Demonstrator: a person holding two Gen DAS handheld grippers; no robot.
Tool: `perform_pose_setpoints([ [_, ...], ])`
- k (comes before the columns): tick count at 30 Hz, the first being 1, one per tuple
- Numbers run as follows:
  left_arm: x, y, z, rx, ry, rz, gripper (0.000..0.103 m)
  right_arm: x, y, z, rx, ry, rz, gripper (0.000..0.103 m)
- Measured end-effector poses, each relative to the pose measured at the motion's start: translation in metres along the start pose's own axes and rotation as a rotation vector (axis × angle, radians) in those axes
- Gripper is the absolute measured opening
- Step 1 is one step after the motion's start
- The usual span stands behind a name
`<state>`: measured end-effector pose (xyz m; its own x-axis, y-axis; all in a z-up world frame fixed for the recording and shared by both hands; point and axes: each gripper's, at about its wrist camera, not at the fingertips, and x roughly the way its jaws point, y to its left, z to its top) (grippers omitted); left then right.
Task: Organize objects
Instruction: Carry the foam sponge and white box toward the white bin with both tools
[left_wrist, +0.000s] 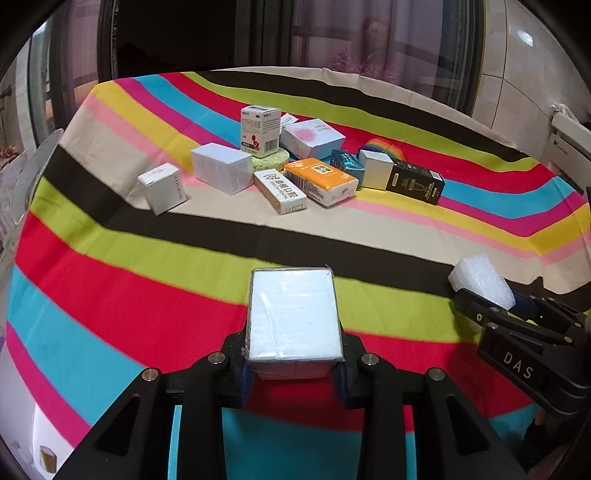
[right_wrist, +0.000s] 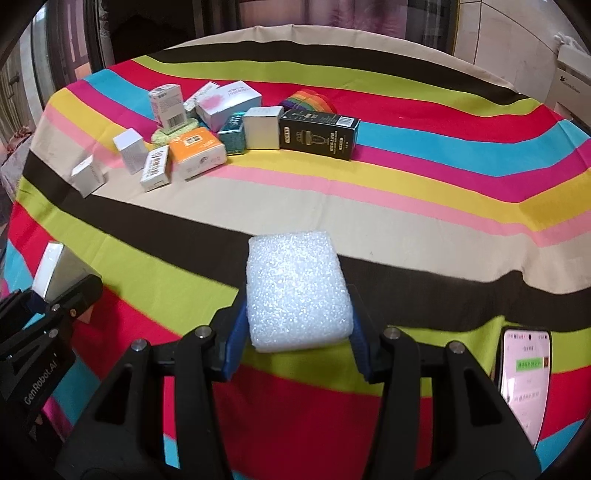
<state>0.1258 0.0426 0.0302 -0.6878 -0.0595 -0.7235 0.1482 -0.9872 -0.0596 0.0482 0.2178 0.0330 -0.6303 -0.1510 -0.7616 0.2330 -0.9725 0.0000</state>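
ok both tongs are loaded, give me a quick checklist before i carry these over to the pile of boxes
1. Left tongs shut on the white wrapped box: ok.
2. Right tongs shut on the white foam block: ok.
3. Foam block seated between the blue pads, not crooked: ok.
4. Striped cloth between the tongs and the pile free of obstacles: ok.
5. Phone lying near the right tongs, out of the way: ok, but close.
6. Free spot beside the black box at the pile: ok.
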Motion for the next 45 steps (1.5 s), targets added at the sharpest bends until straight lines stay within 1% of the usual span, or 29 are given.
perform_pose_setpoints([
  [3, -0.006, 0.003, -0.01, -0.002, 0.011, -0.008, 0.035, -0.009, 0.006, -0.006, -0.012, -0.01, 0.023, 0.052],
  [10, -0.02, 0.008, -0.027, 0.001, 0.024, 0.001, 0.035, -0.025, 0.017, -0.018, -0.049, -0.014, 0.053, 0.052],
  [14, -0.027, 0.009, -0.035, 0.011, 0.032, 0.011, 0.035, -0.036, 0.017, -0.023, -0.037, -0.016, 0.102, 0.052],
  [19, -0.037, 0.012, -0.047, 0.015, 0.043, 0.011, 0.035, -0.051, 0.017, -0.032, -0.032, -0.022, 0.131, 0.052],
  [25, -0.053, 0.017, -0.057, 0.024, 0.037, 0.009, 0.035, -0.059, 0.023, -0.036, -0.046, -0.023, 0.145, 0.052],
  [30, -0.067, 0.029, -0.067, 0.024, 0.027, 0.034, 0.035, -0.064, 0.033, -0.041, -0.068, -0.018, 0.157, 0.052],
  [37, -0.087, 0.062, -0.083, -0.02, 0.025, 0.068, 0.035, -0.079, 0.069, -0.051, -0.16, -0.018, 0.205, 0.052],
  [45, -0.115, 0.104, -0.107, -0.073, 0.011, 0.133, 0.035, -0.101, 0.129, -0.069, -0.315, -0.028, 0.28, 0.052],
])
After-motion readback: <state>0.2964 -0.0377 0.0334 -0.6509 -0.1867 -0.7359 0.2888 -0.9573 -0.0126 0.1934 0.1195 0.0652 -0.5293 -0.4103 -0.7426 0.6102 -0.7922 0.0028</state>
